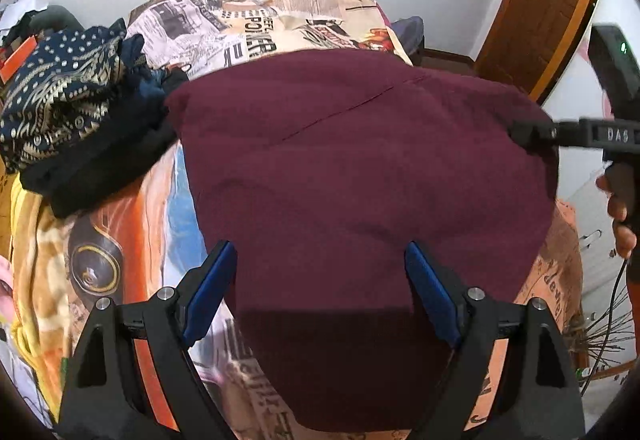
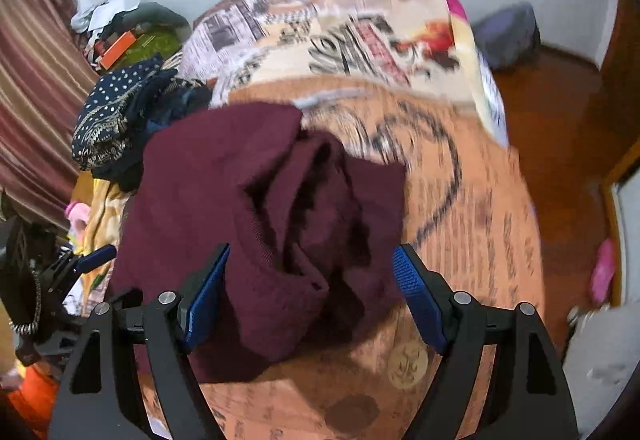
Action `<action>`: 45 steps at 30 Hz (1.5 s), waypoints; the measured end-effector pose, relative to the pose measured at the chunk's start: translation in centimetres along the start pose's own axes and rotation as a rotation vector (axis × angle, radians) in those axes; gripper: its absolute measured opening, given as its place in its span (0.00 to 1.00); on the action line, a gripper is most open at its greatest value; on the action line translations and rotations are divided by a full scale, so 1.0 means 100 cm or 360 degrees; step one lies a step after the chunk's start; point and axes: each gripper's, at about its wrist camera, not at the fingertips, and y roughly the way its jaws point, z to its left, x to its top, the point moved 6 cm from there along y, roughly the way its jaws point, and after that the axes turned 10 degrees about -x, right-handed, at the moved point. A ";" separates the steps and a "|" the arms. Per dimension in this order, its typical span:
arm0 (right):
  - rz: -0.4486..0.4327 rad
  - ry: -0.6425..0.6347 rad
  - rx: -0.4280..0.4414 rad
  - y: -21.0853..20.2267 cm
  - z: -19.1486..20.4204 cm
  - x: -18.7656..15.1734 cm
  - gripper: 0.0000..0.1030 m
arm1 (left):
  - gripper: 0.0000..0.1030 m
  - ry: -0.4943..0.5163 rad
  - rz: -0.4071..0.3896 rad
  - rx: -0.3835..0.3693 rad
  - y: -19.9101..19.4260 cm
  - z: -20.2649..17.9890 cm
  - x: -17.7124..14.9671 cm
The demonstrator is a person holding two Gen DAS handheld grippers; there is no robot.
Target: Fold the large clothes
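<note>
A large maroon garment [image 1: 360,180] lies spread on the bed, its near edge under my left gripper [image 1: 320,276]. My left gripper is open, its blue pads [image 1: 212,288] on either side of the cloth just above it. My right gripper [image 2: 312,280] is open over the garment's bunched, folded edge [image 2: 280,208]. In the left wrist view the right gripper's black finger [image 1: 532,132] reaches the garment's right edge. The left gripper shows at the left in the right wrist view [image 2: 96,254].
The bed carries a newspaper-print cover [image 1: 256,24]. A heap of dark blue patterned and black clothes [image 1: 68,108] lies at the left. A wooden door [image 1: 552,0] and wood floor [image 2: 560,120] lie to the right. A striped curtain [image 2: 32,80] hangs left.
</note>
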 end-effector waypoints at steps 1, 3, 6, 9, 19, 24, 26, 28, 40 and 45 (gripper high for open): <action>0.0031 0.0019 0.0008 0.004 -0.004 -0.006 0.77 | 0.84 -0.0011 0.0009 -0.0010 0.001 0.000 -0.004; 0.0072 0.0052 0.0035 0.009 -0.010 -0.016 0.79 | 0.84 -0.0022 0.0017 -0.0008 0.000 0.001 -0.008; 0.0100 0.0087 0.0077 0.008 -0.012 -0.017 0.79 | 0.84 -0.0020 0.0007 0.0023 -0.008 0.003 -0.008; 0.0071 0.0028 0.0016 0.000 -0.006 -0.010 0.79 | 0.84 -0.0020 -0.0051 0.0086 -0.022 0.012 0.000; -0.0155 -0.0212 -0.0078 -0.025 0.028 0.030 0.81 | 0.84 -0.0257 -0.0200 0.0221 -0.047 0.074 0.030; -0.0024 -0.0195 -0.0093 0.007 0.025 0.032 0.81 | 0.84 -0.0408 -0.0140 0.0108 -0.027 0.088 0.022; 0.0037 -0.0202 -0.0138 0.020 0.017 0.028 0.81 | 0.84 -0.0441 -0.0097 0.0050 -0.016 0.088 0.018; 0.0061 -0.0186 -0.0080 0.027 0.009 0.024 0.88 | 0.84 -0.0459 -0.0057 0.0005 -0.006 0.086 0.015; 0.0299 0.0114 0.0373 0.059 -0.018 0.014 1.00 | 0.86 -0.0738 0.0041 -0.0357 0.033 0.095 0.019; 0.0357 0.0194 0.0399 0.067 -0.014 0.016 1.00 | 0.90 -0.0897 0.0102 -0.0555 0.057 0.096 0.021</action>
